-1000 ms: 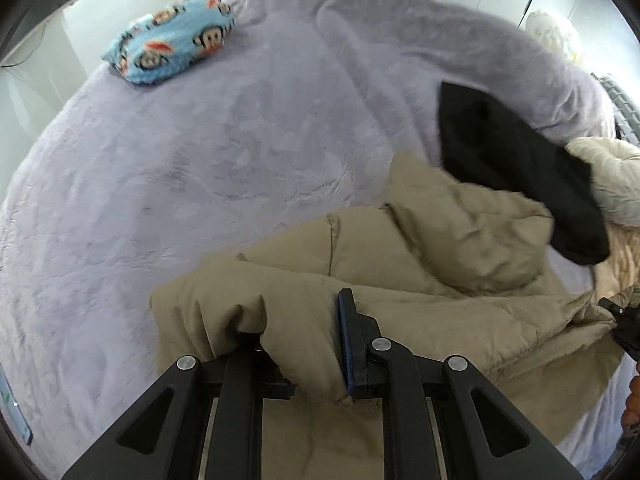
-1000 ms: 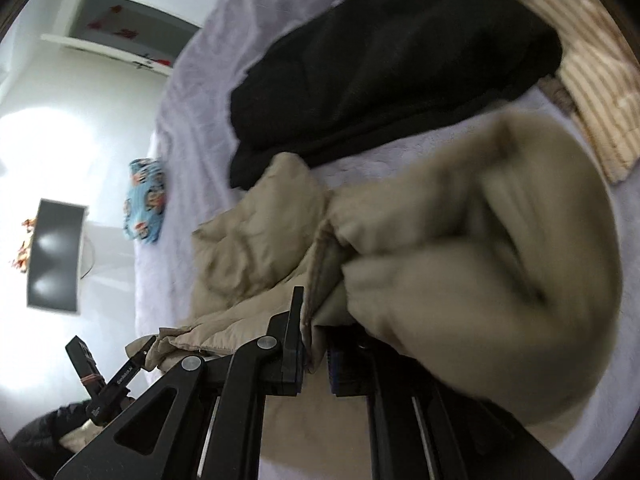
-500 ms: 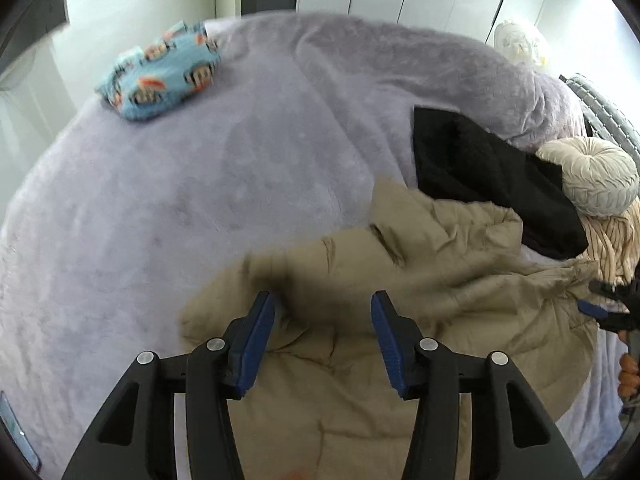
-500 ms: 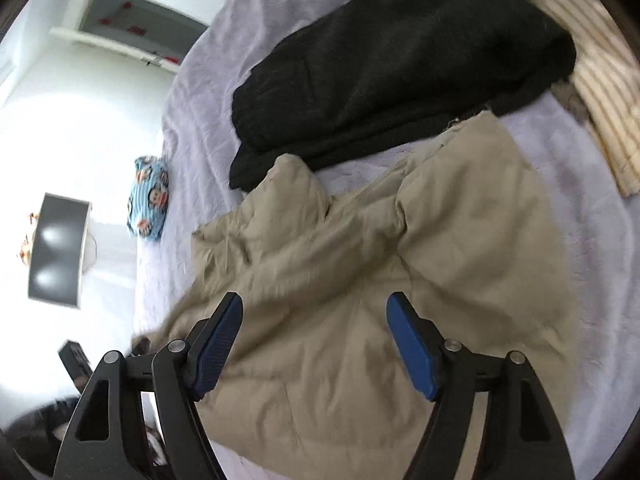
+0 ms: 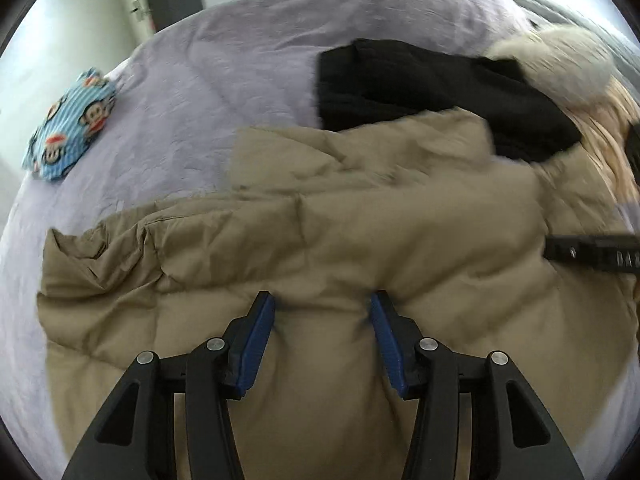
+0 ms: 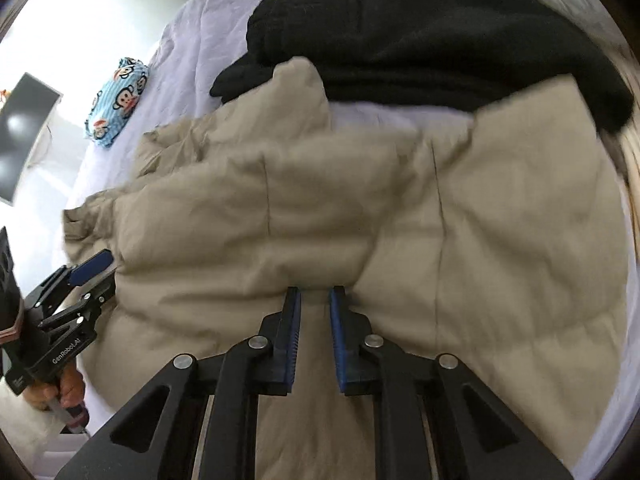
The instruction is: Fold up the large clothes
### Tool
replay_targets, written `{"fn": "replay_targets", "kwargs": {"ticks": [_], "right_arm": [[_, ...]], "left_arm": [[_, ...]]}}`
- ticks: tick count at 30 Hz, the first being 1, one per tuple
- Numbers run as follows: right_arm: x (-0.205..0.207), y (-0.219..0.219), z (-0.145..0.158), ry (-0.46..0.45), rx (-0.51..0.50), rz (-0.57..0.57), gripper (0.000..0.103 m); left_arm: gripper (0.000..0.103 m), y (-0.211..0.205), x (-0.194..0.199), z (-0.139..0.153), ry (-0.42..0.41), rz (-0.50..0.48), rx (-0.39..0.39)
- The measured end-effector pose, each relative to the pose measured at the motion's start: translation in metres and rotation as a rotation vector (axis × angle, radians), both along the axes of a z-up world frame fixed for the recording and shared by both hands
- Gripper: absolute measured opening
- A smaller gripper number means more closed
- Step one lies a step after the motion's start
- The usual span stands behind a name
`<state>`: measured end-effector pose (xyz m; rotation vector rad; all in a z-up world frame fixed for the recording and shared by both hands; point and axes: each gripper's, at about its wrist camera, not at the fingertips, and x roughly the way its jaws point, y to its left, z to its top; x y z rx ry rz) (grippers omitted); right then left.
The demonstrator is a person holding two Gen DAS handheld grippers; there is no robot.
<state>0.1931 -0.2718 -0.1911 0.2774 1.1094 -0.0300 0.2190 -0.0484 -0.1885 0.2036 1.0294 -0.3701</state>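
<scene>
The right tongs (image 6: 315,300) have just been closing, apparently pinching a fold of the tan jacket (image 6: 360,208) (blurred).

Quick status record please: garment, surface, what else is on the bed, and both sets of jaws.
garment: tan puffer jacket, spread and rumpled
surface: lavender bedcover
beside it: black garment, touching the jacket's far edge
far corner: blue monkey-print bundle, apart
left gripper: jaws apart, tips pressed into the jacket
right gripper: jaws just closing, narrow gap, a pinch of jacket between them

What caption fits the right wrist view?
Right gripper jaws closing on a pinch of the tan puffer jacket on the bed.
</scene>
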Motion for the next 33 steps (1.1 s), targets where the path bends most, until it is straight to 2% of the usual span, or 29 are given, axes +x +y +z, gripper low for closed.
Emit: {"fn": "replay_targets", "kwargs": {"ticks": [1,4,6,7,10,12,13,16,22,24,27,30,31,33], "right_arm": [[0.006,-0.002,-0.004,0.0,0.002,-0.006,0.013],[0.024,-0.014,-0.016,0.003,0.029,-0.025,0.01],[0.03,-0.017,-0.013,0.018,0.045,-0.036,0.009],[0.03,-0.018,-0.008,0.018,0.038,-0.029,0.009],[0.016,-0.021,0.017,-0.025,-0.075,-0.005,0.01],[0.003,-0.044,0.022,-0.028,-0.122,-0.042,0.01],[0.0,-0.055,0.021,-0.025,-0.13,-0.068,0.009],[0.0,-0.089,0.006,-0.02,-0.052,-0.154,0.002],[0.026,-0.099,-0.025,-0.027,-0.013,-0.199,0.0],[0.032,-0.099,-0.029,-0.028,-0.002,-0.209,0.0],[0.034,-0.104,-0.028,-0.019,0.032,-0.235,0.0],[0.031,-0.106,-0.016,-0.001,0.058,-0.283,0.0],[0.029,-0.106,-0.012,0.0,0.066,-0.295,0.005],[0.02,-0.103,0.002,-0.001,0.05,-0.314,0.007]], "left_arm": [[0.052,0.004,0.013,-0.006,0.003,0.039,-0.009],[0.052,0.011,0.036,-0.014,0.034,0.074,-0.024],[0.052,0.016,0.043,-0.008,0.049,0.081,-0.023],[0.052,0.023,0.042,0.001,0.026,0.077,-0.014],[0.052,0.054,0.037,0.017,-0.071,0.08,0.076],[0.052,0.08,0.043,0.009,-0.071,0.121,0.136],[0.052,0.096,0.051,-0.002,-0.043,0.152,0.143],[0.053,0.119,0.068,-0.023,0.006,0.205,0.067],[0.064,0.113,0.089,-0.044,0.015,0.263,0.036],[0.076,0.12,0.099,-0.046,0.031,0.295,0.02],[0.077,0.133,0.108,-0.046,0.071,0.358,-0.011],[0.077,0.149,0.107,-0.034,0.075,0.41,0.024],[0.077,0.157,0.103,-0.028,0.074,0.421,0.03],[0.077,0.169,0.092,-0.015,0.06,0.423,0.048]]}}
